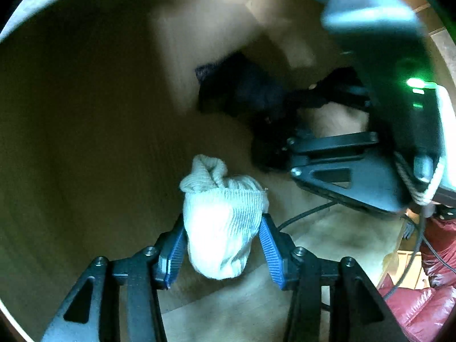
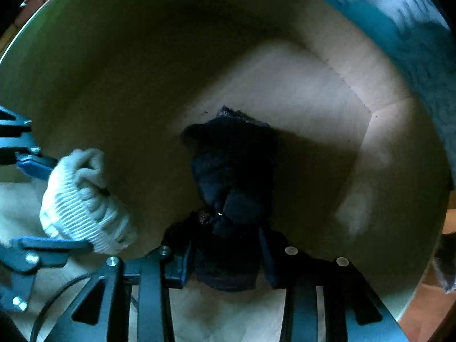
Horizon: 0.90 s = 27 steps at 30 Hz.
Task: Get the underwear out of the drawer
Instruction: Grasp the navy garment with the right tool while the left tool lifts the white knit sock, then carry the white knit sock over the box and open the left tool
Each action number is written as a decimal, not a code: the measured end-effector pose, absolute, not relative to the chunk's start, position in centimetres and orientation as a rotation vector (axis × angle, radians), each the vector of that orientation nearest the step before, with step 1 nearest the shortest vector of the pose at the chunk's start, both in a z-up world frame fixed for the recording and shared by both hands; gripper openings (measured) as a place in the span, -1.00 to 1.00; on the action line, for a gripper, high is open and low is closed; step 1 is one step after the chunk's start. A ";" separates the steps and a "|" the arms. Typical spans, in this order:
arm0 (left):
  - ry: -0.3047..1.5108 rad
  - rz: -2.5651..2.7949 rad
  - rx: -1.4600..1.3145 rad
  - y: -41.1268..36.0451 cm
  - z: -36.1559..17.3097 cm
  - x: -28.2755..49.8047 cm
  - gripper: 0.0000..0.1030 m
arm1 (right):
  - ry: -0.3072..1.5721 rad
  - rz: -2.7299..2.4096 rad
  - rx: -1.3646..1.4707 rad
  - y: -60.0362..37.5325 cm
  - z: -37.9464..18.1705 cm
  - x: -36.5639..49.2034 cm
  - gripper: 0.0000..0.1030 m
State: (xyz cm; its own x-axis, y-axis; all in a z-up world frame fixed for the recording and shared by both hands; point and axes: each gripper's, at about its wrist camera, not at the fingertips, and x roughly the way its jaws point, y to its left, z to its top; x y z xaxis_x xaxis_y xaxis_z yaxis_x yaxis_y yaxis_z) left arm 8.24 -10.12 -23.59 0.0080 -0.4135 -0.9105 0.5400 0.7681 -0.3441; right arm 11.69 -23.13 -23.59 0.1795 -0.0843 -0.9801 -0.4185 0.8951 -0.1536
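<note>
Left gripper [image 1: 222, 245]: its blue fingers [image 1: 175, 252] are pinching a white bundle [image 1: 221, 216] from both sides; the bundle is sitting between the pads and sticking out past the tips.
White bundle: ribbed, rolled cloth, knotted or folded at the far end; in the right wrist view it [image 2: 82, 199] is showing at the left, clamped between the left gripper's fingers [image 2: 54, 243].
Right gripper [image 2: 228, 256]: its fingers are closing on a dark bundle [image 2: 230, 176], which is filling the gap between them and reaching forward beyond the tips.
Dark bundle: navy or black cloth, bunched; in the left wrist view it [image 1: 242, 88] is appearing blurred ahead of the right gripper [image 1: 285, 119].
Drawer [image 2: 285, 85]: pale wooden floor and walls are curving around both bundles; both bundles are being held above the drawer floor, whether clear of it or grazing it is hard to tell.
Cable [image 1: 307, 213]: a thin dark lead is running below the right gripper.
Red cloth [image 1: 421, 299]: shiny, lying outside the drawer at the lower right.
</note>
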 end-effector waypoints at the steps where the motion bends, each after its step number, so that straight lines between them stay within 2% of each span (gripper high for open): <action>1: 1.358 -0.743 0.107 -9.7 -23.3 8.1 -0.04 | 1.385 0.247 -0.436 -22.8 -23.6 11.7 -0.26; 13: 1.164 -0.818 -0.055 -5.7 -15.4 6.0 -0.04 | 1.379 0.252 -0.439 -23.0 -22.8 12.4 -0.26; 20: 0.939 -0.898 -0.085 -5.2 -6.2 5.6 -0.04 | 1.376 0.251 -0.458 -22.6 -22.2 12.4 -0.26; 27: 0.704 -0.791 -0.002 -5.2 1.6 9.2 -0.04 | 1.370 0.255 -0.452 -22.4 -22.0 12.2 -0.26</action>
State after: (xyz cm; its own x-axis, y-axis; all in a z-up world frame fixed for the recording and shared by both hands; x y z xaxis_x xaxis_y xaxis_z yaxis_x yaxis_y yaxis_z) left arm 9.24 -5.15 1.64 0.4899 -0.6520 -0.5787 0.6505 0.7154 -0.2553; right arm 12.20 -22.42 -22.03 0.1903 -0.0851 -0.9780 -0.4315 0.8876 -0.1612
